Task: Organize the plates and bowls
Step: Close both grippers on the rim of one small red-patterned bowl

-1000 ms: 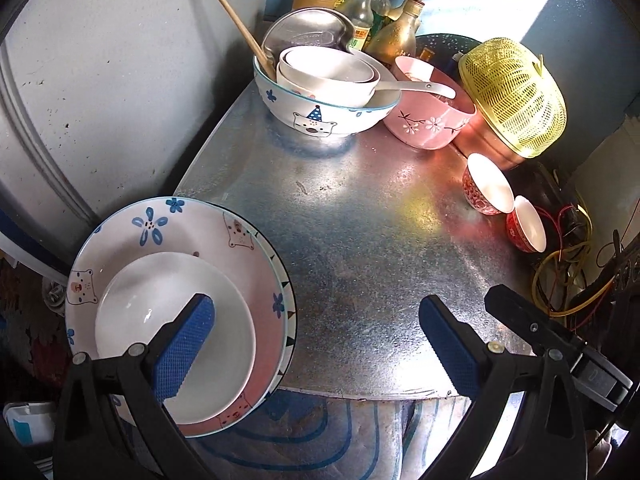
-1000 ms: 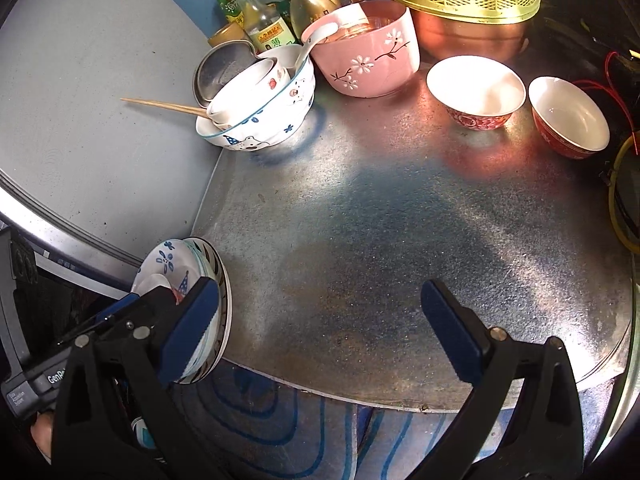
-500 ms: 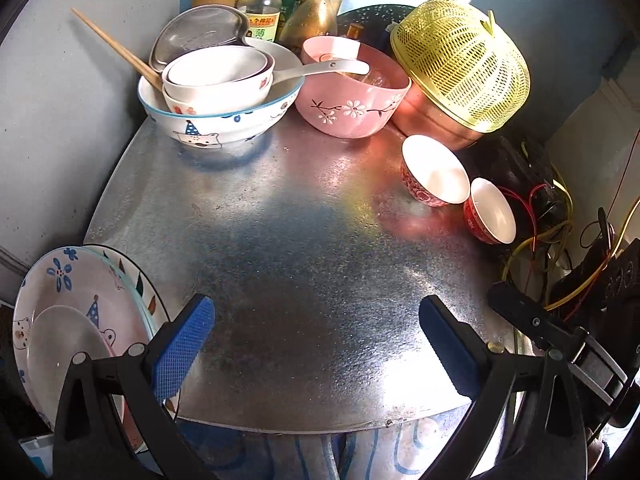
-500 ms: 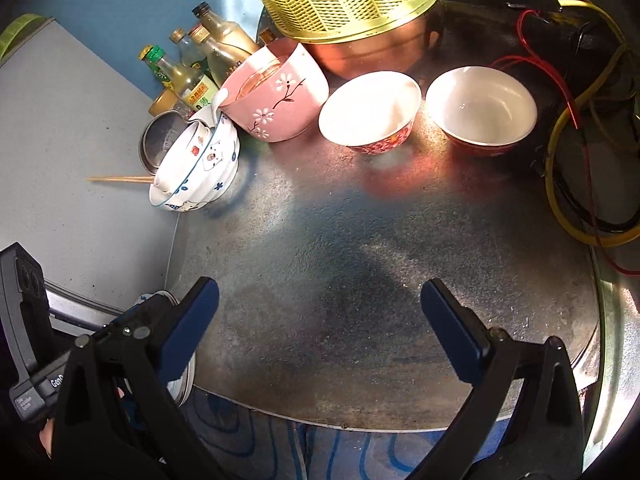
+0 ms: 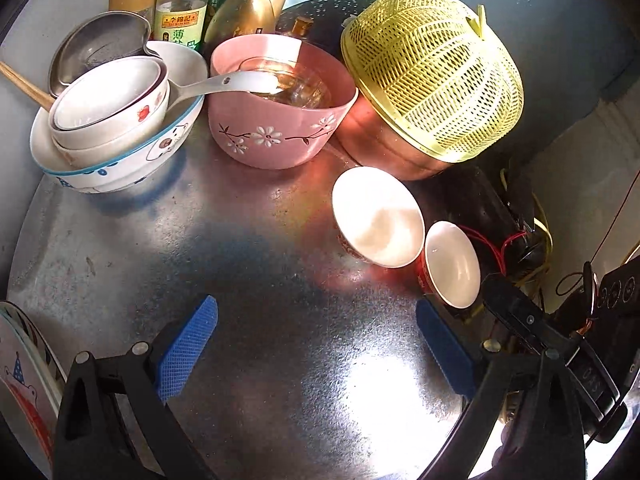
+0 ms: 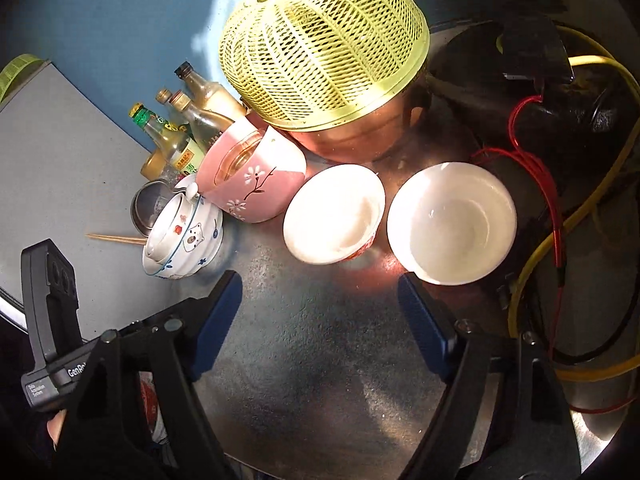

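Observation:
Two small red bowls with white insides stand side by side on the round metal table. My right gripper hovers just short of them; its jaws are closing with nothing between them. My left gripper stands open over bare metal, its right finger next to the nearer red bowl. A pink flowered bowl holds a glass bowl and a spoon. Small bowls are stacked in a bear-print bowl. A stack of plates shows at the left edge.
A yellow colander lies upside down on a copper bowl behind the red bowls. Sauce bottles, a steel bowl and chopsticks crowd the back left. Red and yellow cables lie tangled at the table's right edge.
Both grippers have moved right across the table toward the two red bowls. The plate stack has slid to the left edge of the left wrist view. The right jaws stand narrower.

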`<action>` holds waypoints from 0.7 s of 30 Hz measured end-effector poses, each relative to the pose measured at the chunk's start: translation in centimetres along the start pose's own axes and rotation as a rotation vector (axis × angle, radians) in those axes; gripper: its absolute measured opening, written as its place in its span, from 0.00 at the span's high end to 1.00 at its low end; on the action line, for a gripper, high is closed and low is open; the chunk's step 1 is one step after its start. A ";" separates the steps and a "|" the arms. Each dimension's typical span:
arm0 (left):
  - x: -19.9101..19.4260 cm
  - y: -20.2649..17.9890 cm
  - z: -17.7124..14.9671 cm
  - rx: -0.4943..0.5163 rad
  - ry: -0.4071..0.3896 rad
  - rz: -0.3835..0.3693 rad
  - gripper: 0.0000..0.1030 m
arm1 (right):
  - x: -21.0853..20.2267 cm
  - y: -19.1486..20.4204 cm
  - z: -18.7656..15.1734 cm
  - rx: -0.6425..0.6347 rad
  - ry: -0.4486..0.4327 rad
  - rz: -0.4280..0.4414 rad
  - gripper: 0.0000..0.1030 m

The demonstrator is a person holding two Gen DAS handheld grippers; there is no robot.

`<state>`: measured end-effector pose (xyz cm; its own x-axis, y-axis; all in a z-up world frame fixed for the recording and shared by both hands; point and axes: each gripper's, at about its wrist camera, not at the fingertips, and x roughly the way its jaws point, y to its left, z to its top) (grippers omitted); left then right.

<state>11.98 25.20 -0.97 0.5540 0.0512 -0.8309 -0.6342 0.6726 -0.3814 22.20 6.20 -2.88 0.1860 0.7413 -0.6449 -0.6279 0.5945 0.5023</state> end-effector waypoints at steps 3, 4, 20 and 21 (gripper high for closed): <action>1.8 -0.4 1.4 -0.020 0.003 -0.013 0.17 | 1.5 -0.1 1.6 -0.042 0.005 -0.001 0.30; 2.3 -0.4 1.8 -0.028 0.004 -0.015 0.18 | 2.1 -0.2 2.0 -0.054 0.009 -0.004 0.34; 11.4 0.3 4.7 -0.119 0.067 -0.003 0.62 | 10.2 -2.0 5.4 -0.134 0.074 -0.136 0.61; 11.7 0.2 4.7 -0.121 0.068 -0.004 0.64 | 10.5 -2.1 5.3 -0.136 0.085 -0.149 0.61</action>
<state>20.88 29.43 -8.88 0.5213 -0.0044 -0.8533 -0.6946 0.5787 -0.4273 29.50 14.45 -7.64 0.2235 0.6162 -0.7552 -0.6957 0.6435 0.3192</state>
